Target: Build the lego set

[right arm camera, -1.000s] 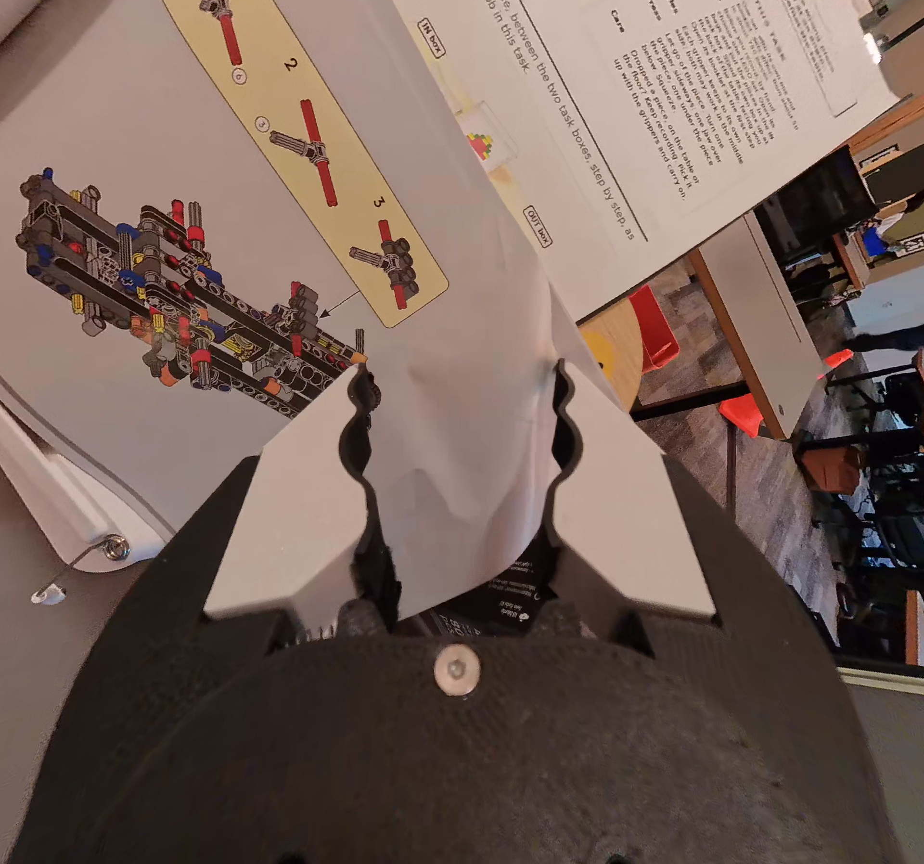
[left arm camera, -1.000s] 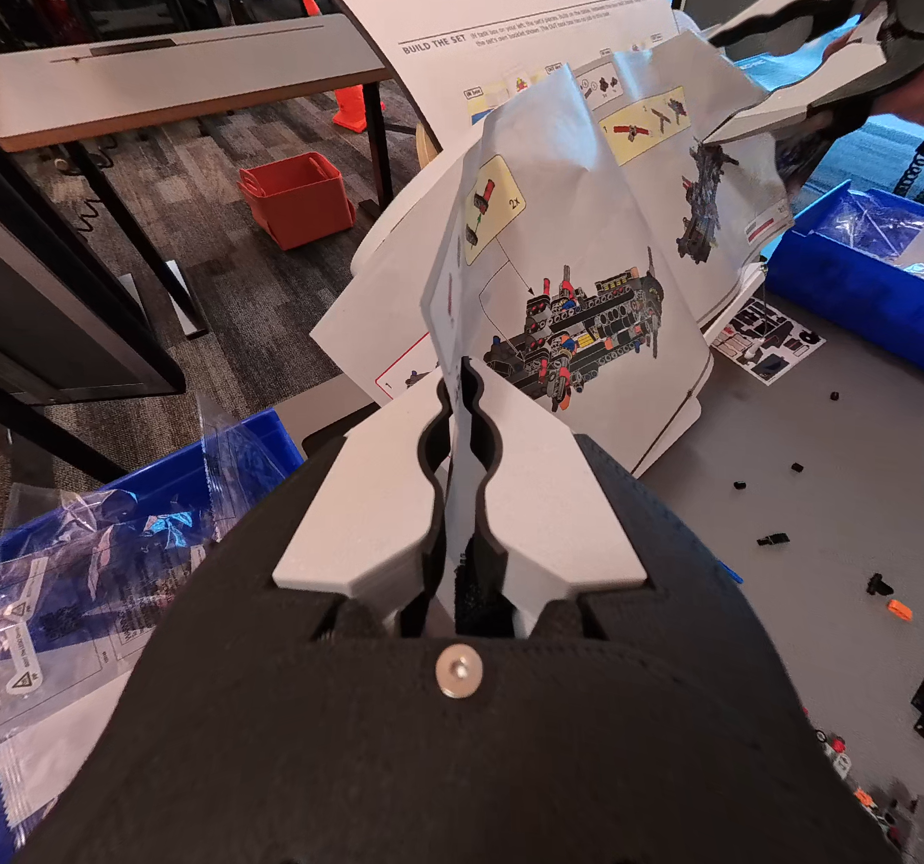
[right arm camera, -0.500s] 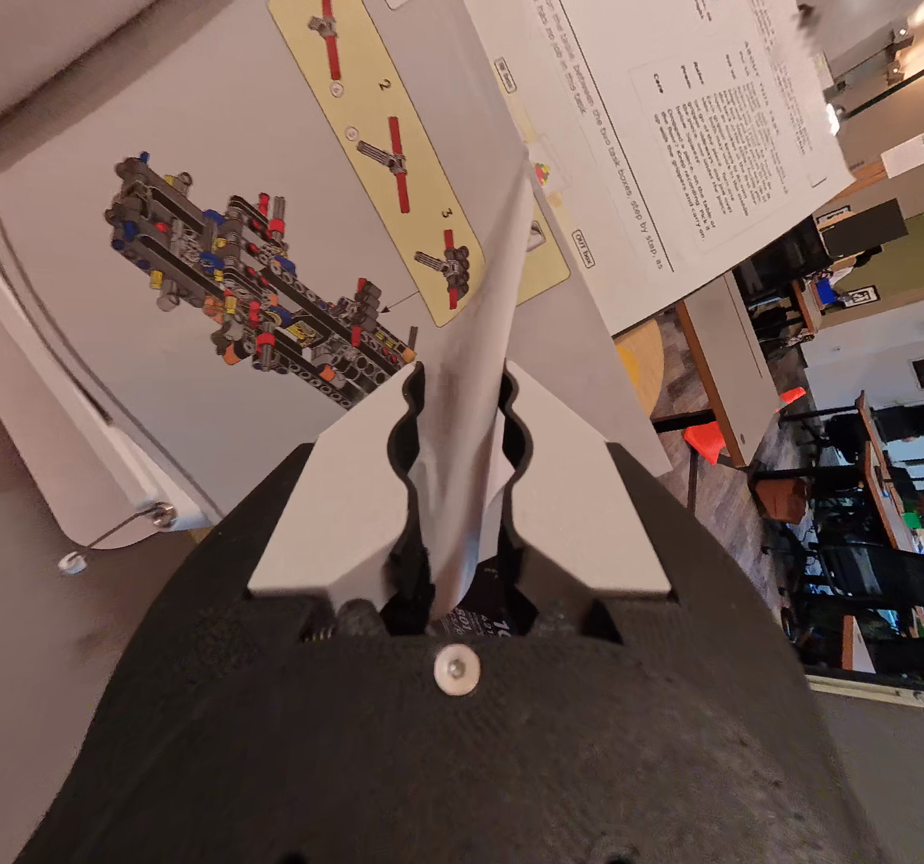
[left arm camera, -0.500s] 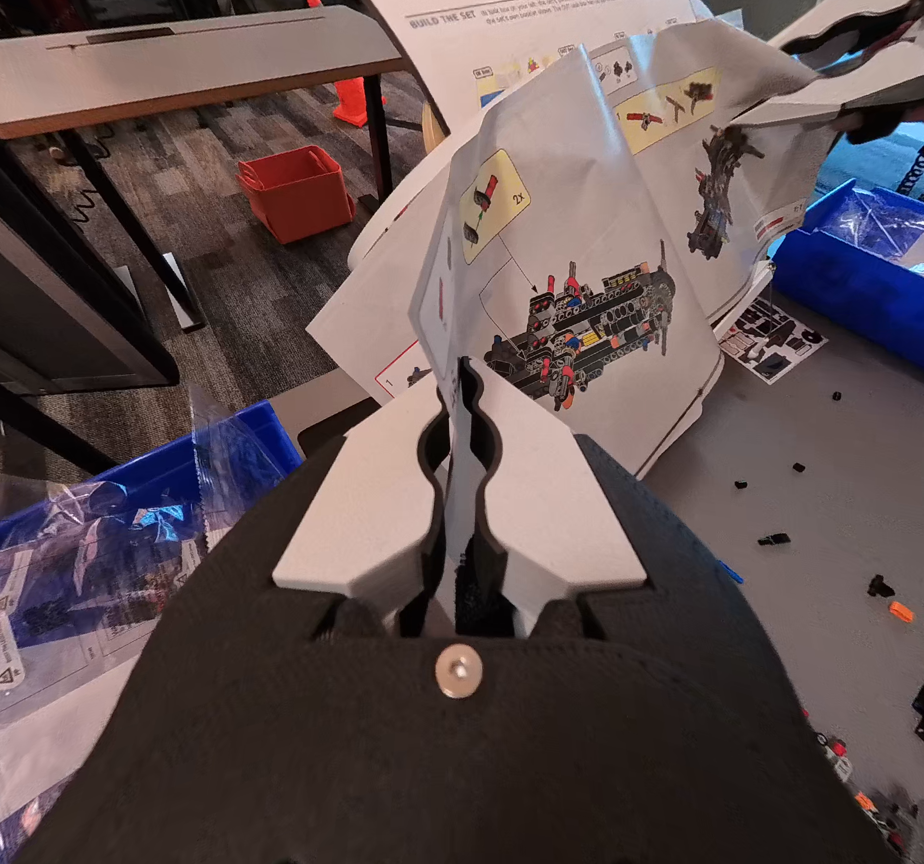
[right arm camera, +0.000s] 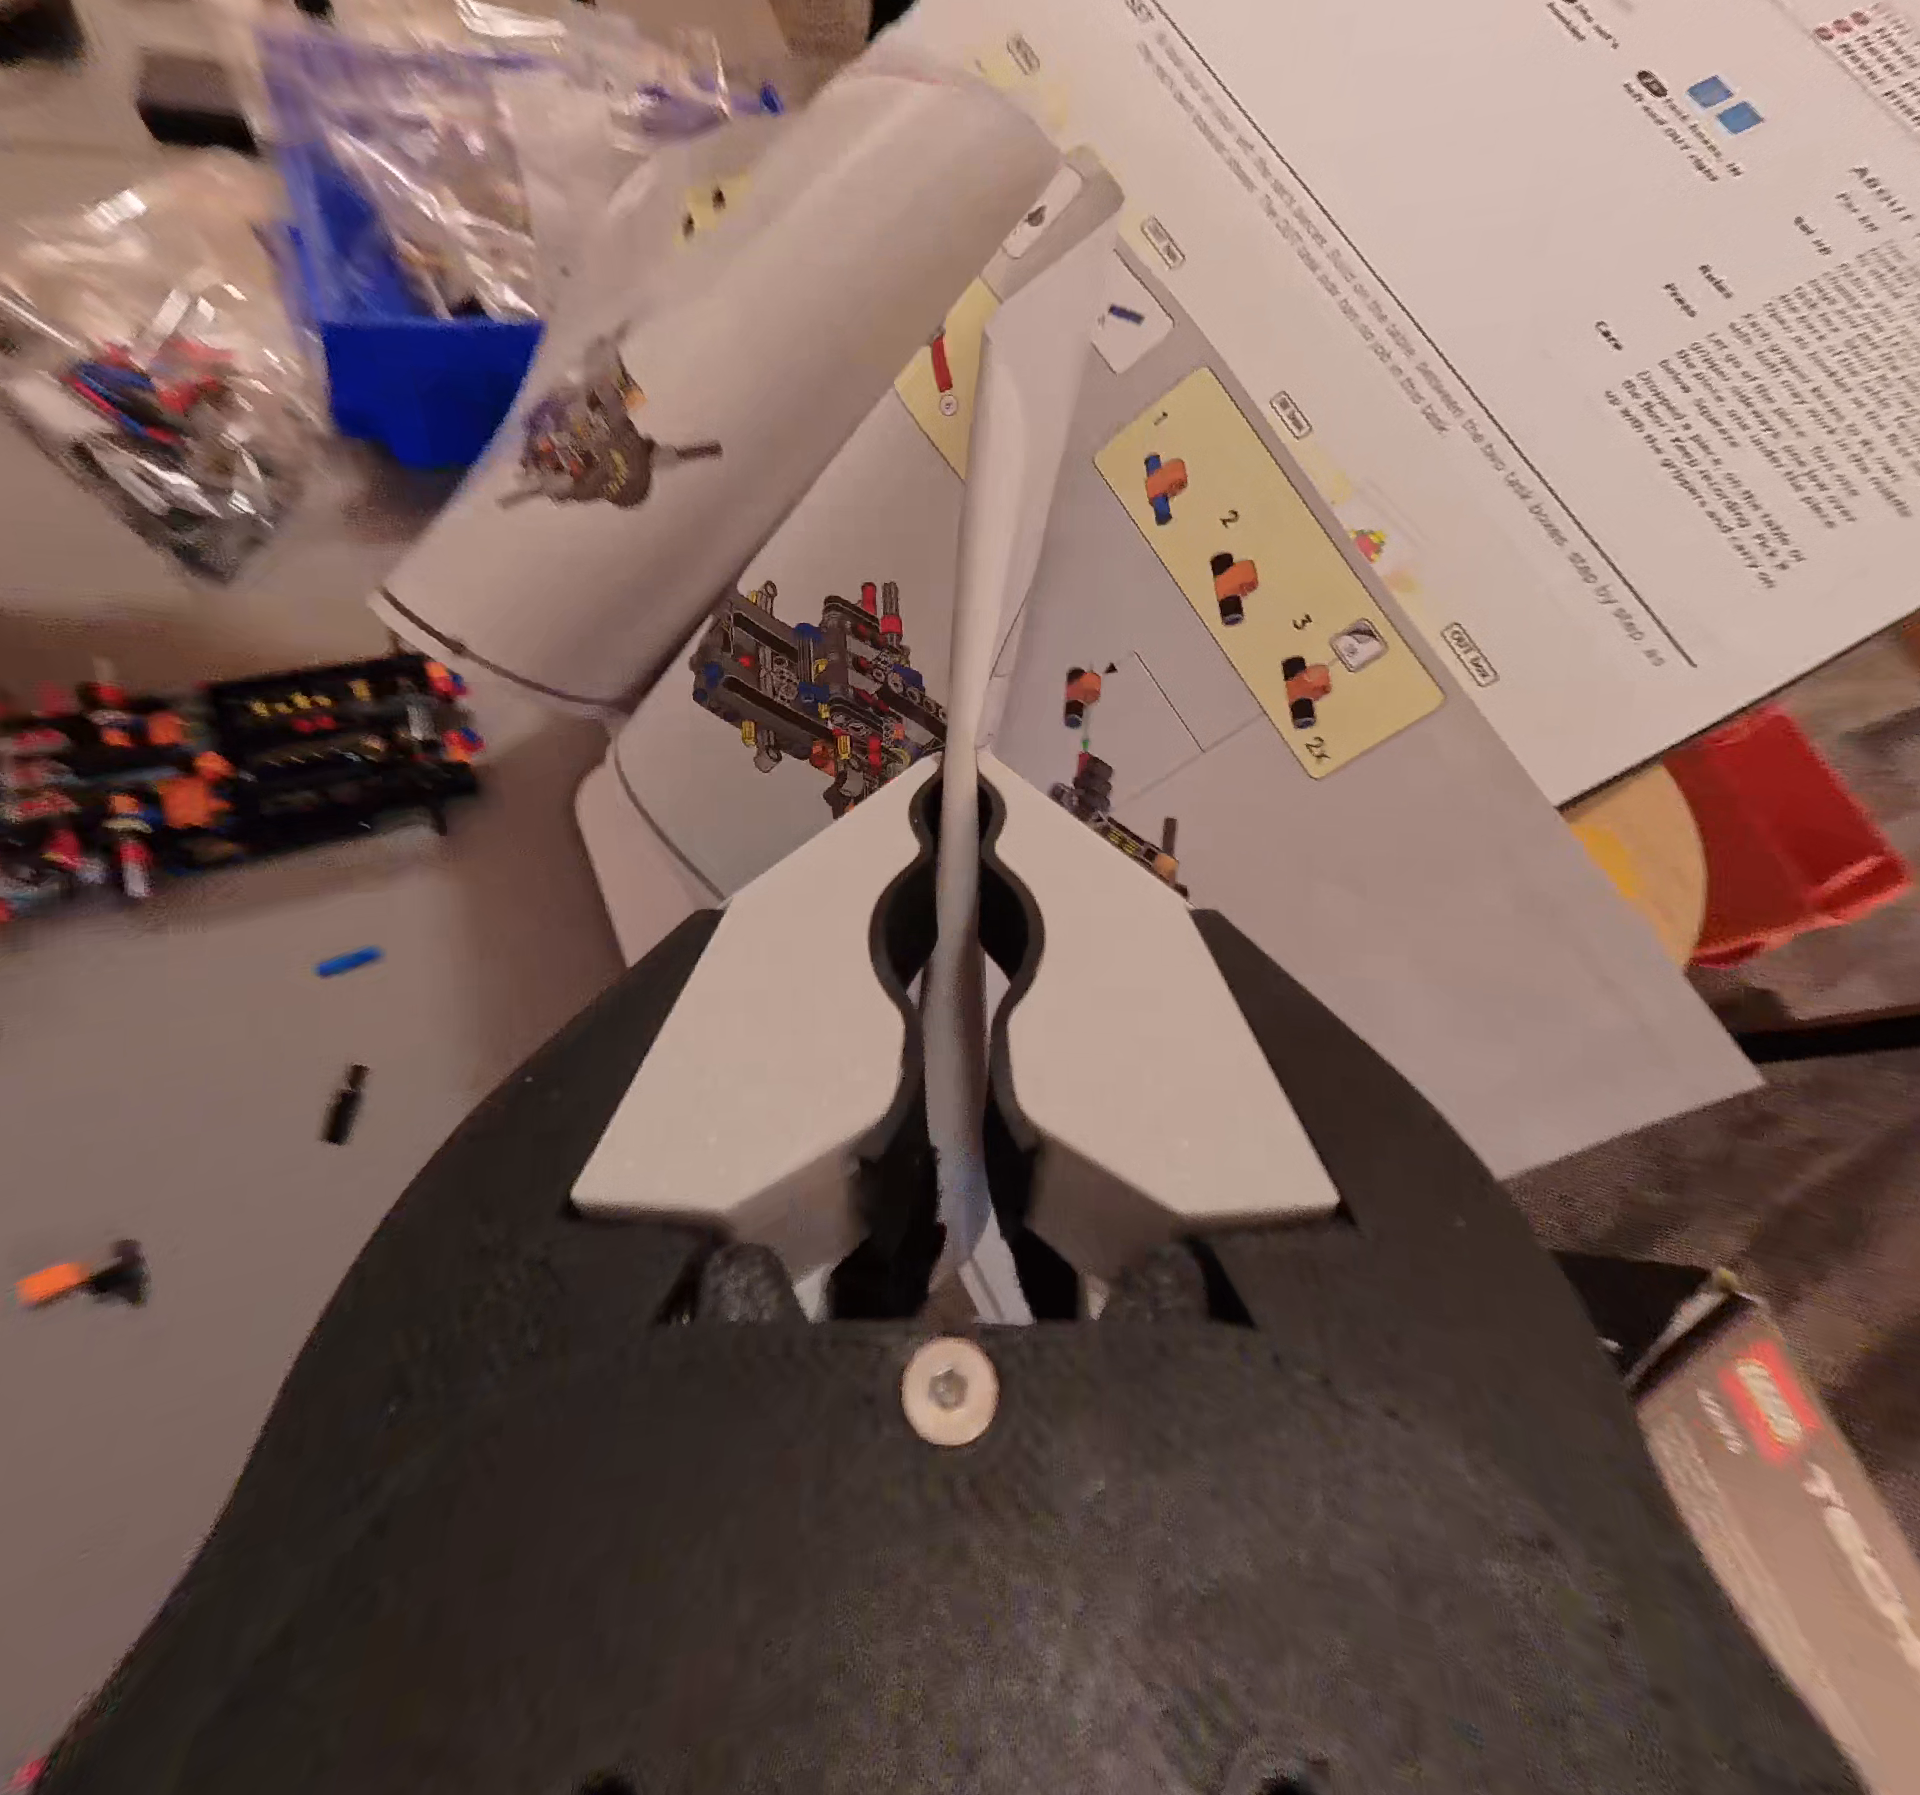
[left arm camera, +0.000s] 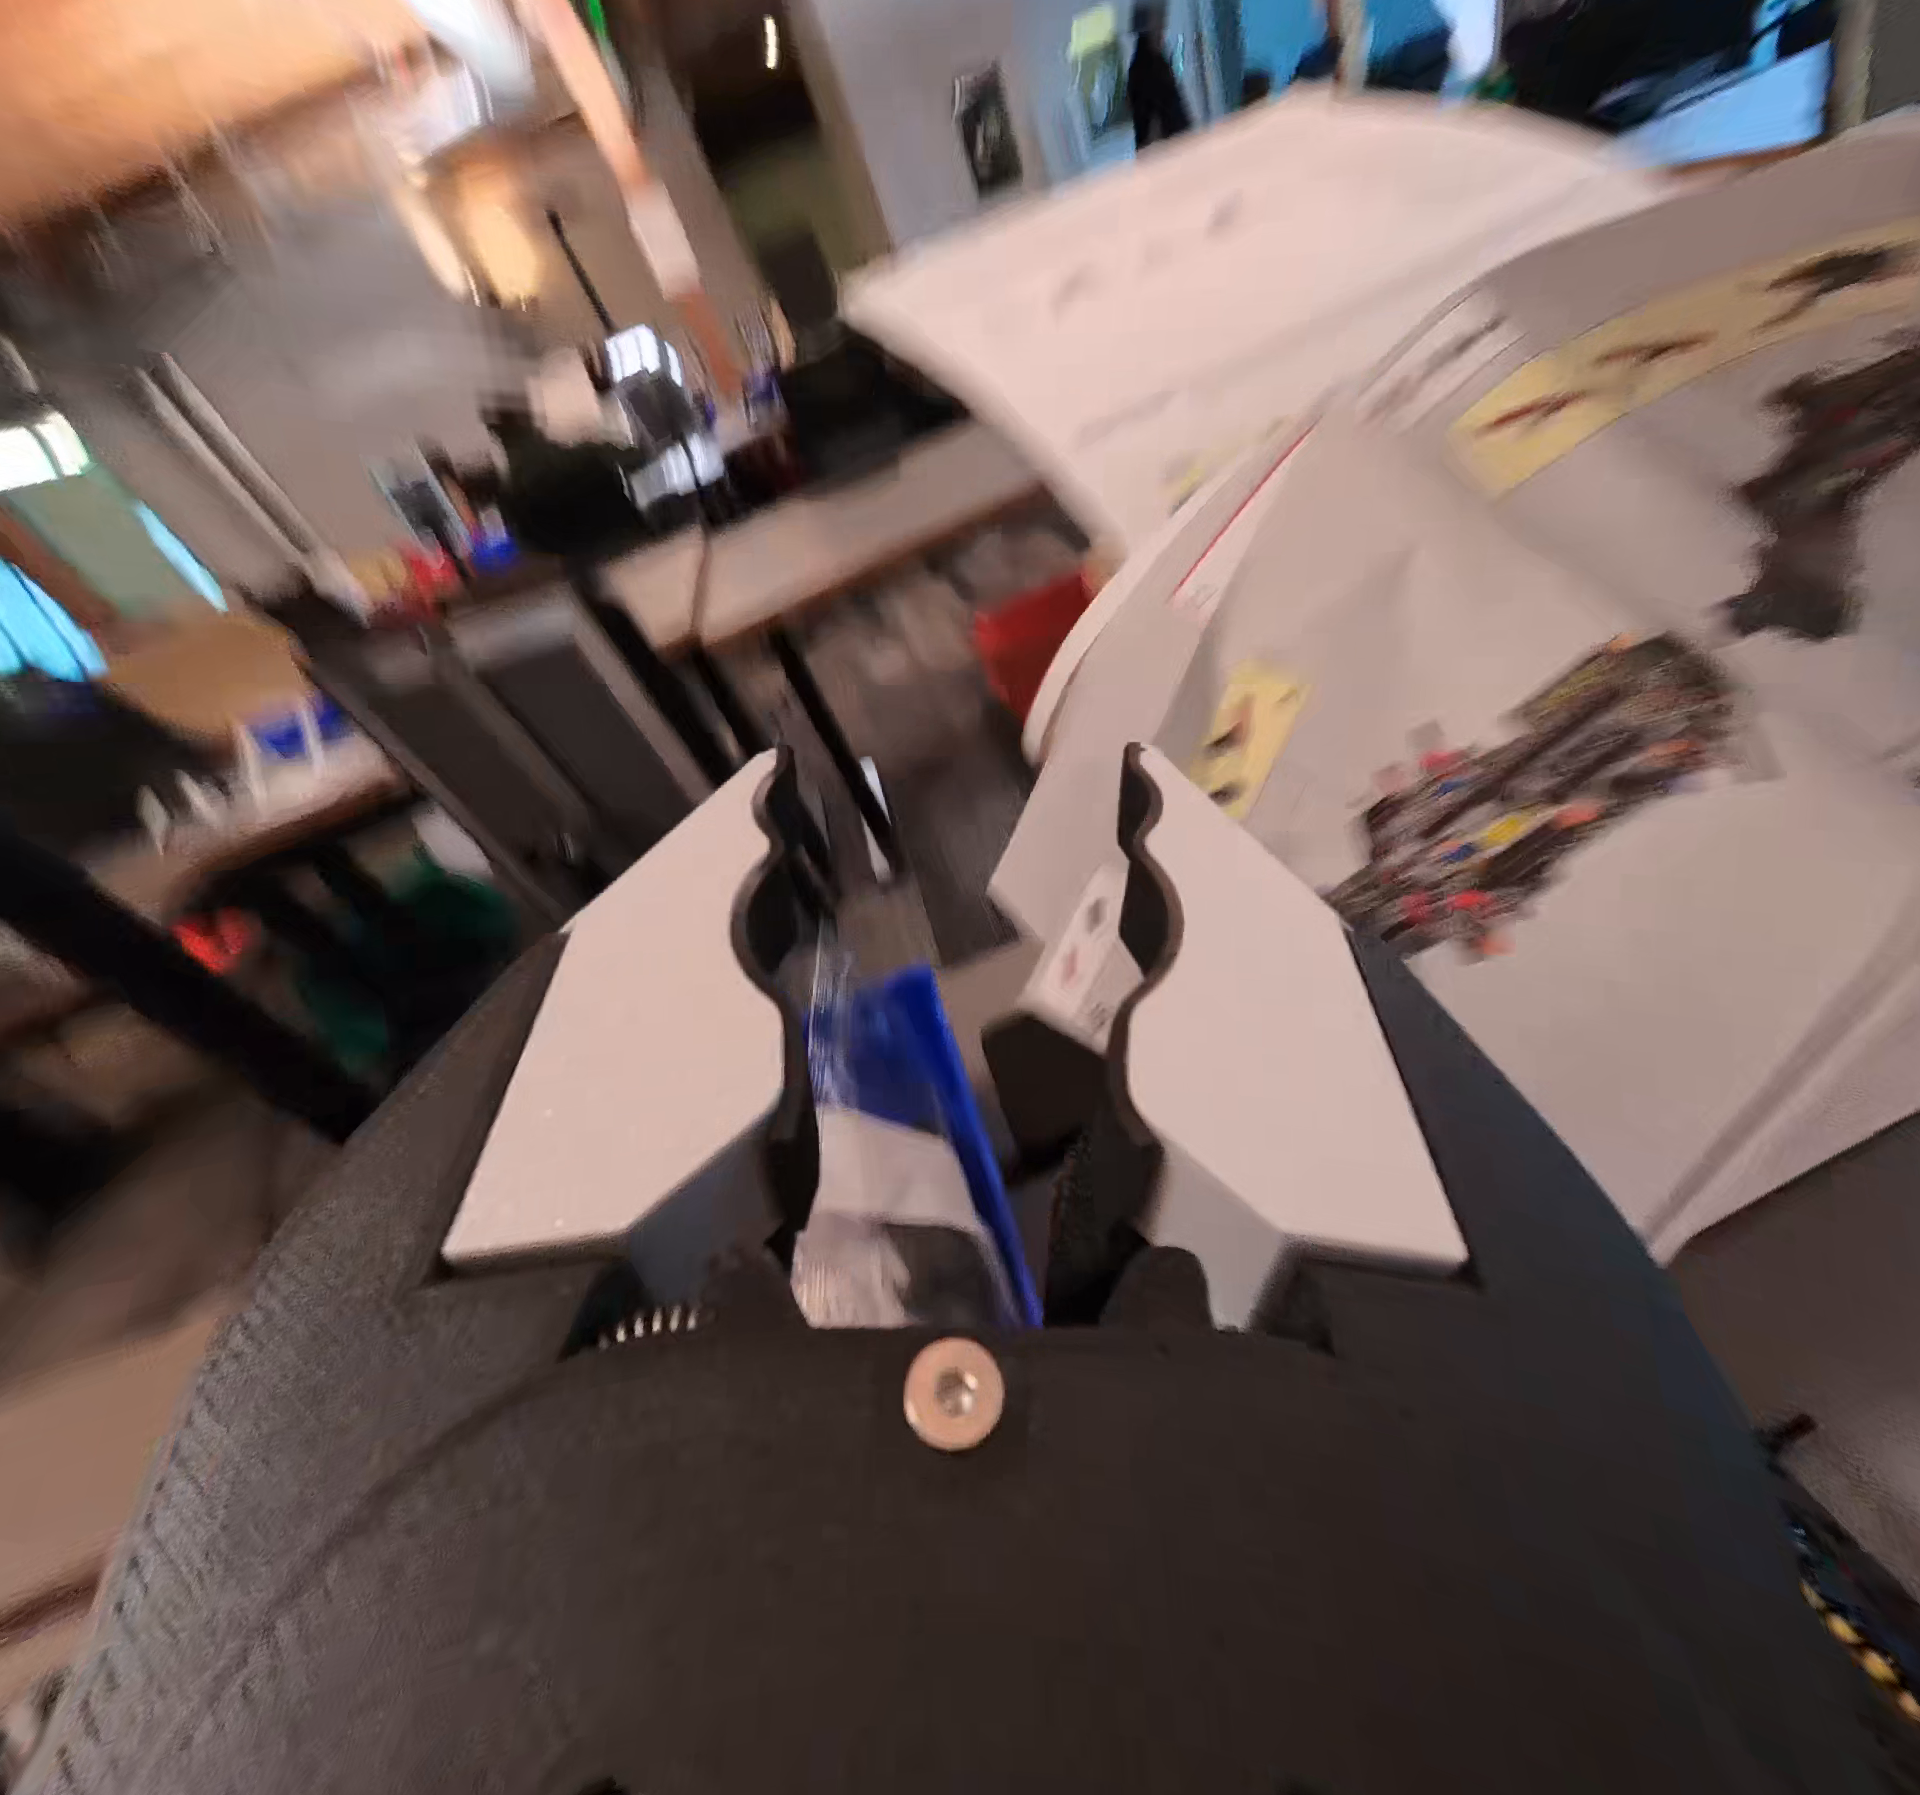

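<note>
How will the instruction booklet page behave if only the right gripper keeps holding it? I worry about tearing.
The page looks thin and floppy: it twists edge-on above the right gripper. It is probably light, since one pinch lifts it. A hard tug might crease or tear it, as the neighbouring pages already curl loosely.

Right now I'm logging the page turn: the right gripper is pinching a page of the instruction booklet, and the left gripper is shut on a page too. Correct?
Not quite. The right gripper is indeed shut on a page of the instruction booklet, but the left gripper is open. The left wrist view shows its fingers spread apart with no paper between them.
</note>
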Available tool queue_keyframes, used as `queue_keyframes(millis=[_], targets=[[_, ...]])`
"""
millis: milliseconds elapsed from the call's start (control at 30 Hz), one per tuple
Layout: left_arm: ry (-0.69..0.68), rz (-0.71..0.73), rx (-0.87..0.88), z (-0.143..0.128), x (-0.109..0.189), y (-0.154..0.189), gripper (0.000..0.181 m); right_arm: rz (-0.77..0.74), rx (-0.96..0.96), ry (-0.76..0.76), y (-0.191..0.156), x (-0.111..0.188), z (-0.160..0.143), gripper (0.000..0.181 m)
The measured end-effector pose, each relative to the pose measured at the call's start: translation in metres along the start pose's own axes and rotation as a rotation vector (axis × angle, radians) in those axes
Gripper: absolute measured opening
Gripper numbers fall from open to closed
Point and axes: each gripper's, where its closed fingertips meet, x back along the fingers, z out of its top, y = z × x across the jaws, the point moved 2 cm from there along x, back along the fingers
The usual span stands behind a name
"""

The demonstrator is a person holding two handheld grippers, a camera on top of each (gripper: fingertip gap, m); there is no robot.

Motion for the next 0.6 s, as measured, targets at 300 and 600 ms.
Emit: queue_keyframes(millis=[300,600], targets=[[0.064,-0.324,-0.273,0.044,0.001,0.182,0.060,0.192,-0.178,0.076,-0.016,0.002,0.019,0.000],[0.142,-0.099,-0.728,0.024,-0.023,0.242,0.077,0.328,-0.319,0.158,-0.028,0.005,0.040,0.000]])
